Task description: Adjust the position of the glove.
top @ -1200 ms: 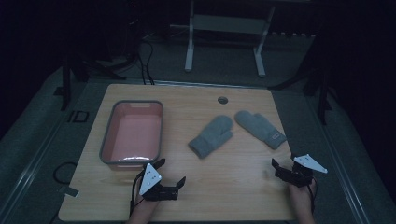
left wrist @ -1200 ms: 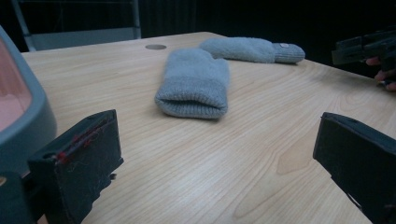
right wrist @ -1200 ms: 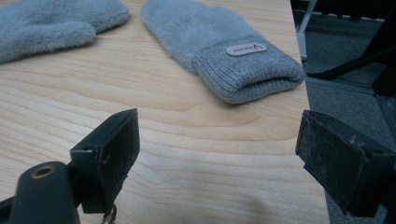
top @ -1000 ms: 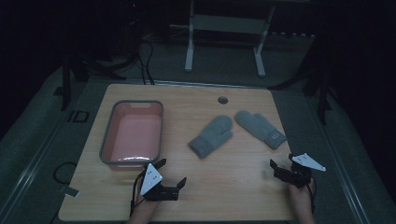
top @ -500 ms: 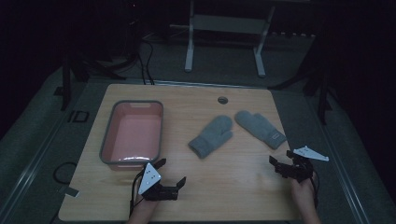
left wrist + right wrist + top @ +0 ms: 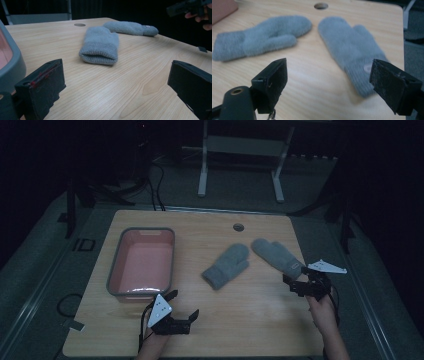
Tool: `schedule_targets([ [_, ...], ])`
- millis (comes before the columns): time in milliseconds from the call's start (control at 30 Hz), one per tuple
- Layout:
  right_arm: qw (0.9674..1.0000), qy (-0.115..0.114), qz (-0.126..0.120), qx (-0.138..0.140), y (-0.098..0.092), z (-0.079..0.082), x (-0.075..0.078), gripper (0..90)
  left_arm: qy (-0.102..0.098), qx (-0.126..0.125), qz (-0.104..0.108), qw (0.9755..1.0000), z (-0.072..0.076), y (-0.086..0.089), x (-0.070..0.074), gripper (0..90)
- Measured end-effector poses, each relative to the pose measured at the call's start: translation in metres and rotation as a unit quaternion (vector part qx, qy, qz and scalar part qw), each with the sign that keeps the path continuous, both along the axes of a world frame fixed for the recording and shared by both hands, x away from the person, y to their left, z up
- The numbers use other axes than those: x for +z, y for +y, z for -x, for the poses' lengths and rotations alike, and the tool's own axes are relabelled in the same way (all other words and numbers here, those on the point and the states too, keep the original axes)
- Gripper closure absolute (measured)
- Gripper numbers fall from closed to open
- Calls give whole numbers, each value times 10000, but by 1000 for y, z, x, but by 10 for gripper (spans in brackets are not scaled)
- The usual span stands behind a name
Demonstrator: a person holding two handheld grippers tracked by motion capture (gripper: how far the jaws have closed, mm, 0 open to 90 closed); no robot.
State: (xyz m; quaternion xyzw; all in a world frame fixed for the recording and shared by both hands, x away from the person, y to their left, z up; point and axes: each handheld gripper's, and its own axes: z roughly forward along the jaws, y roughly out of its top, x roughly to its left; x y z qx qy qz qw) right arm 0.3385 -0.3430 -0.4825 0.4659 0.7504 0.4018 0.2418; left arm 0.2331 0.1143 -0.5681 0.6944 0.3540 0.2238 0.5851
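Approach step: right gripper (image 6: pixel 299 284) jaws wide by right mitten's (image 6: pixel 276 256) cuff; probably lower, pinch. Left gripper (image 6: pixel 182 306) wide, idle.

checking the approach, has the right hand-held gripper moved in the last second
Yes. The right hand-held gripper has crept up the table toward the cuff of the right grey woollen mitten, which has stayed put.

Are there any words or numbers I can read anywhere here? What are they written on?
"ID": pale letters on the dark floor mat, left of the table.
Small round tag on the cuff of the right-hand grey mitten: too blurred to read.
Nothing readable on the other grey mitten, the pink tray or either hand-held gripper.
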Motion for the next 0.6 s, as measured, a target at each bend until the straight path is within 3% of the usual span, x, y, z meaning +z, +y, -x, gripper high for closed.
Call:
schedule_targets([
  [333,9991,-133,-6,394,33,-28,21,131,15,-27,-85,10000,0,0,1,13],
  [600,9975,-164,21,684,59,-50,28,131,22,-69,-110,9999,0,0,1,13],
])
